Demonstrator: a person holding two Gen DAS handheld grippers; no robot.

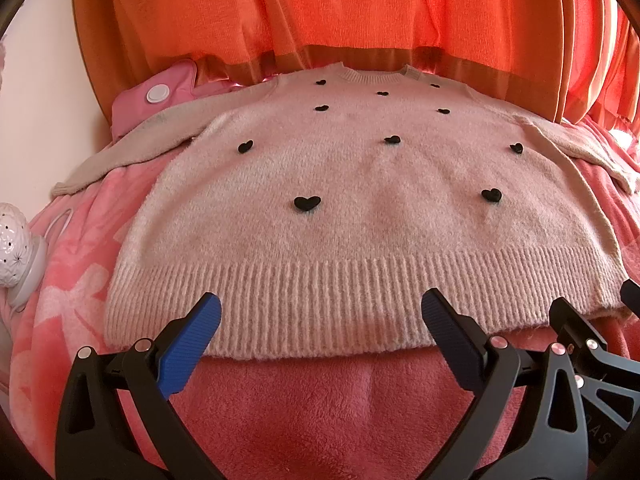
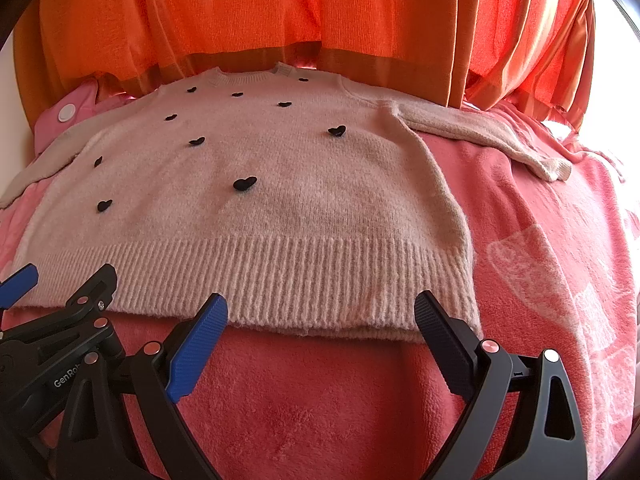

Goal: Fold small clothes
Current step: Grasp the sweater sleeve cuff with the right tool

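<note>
A small pale pink knitted sweater [image 1: 360, 208] [image 2: 280, 200] with black heart buttons lies flat, front up, on a pink fleece blanket [image 1: 320, 400] [image 2: 320, 400]. Both sleeves are spread sideways, and the ribbed hem [image 1: 320, 300] faces me. My left gripper [image 1: 320, 320] hovers open just before the hem's middle-left stretch. My right gripper [image 2: 320, 316] is open too, just before the hem's right end. Blue pads [image 1: 188, 344] [image 2: 196, 348] line the fingers, with nothing between them. In the left wrist view part of the right gripper [image 1: 592, 336] shows at the right edge.
Orange curtains [image 1: 320, 20] [image 2: 300, 12] hang right behind the sweater's collar. A pink pouch with a white round cap [image 1: 158, 92] lies at the back left. A white perforated ceramic lamp [image 1: 16, 248] stands at the left edge. Bare blanket stretches to the right [image 2: 560, 280].
</note>
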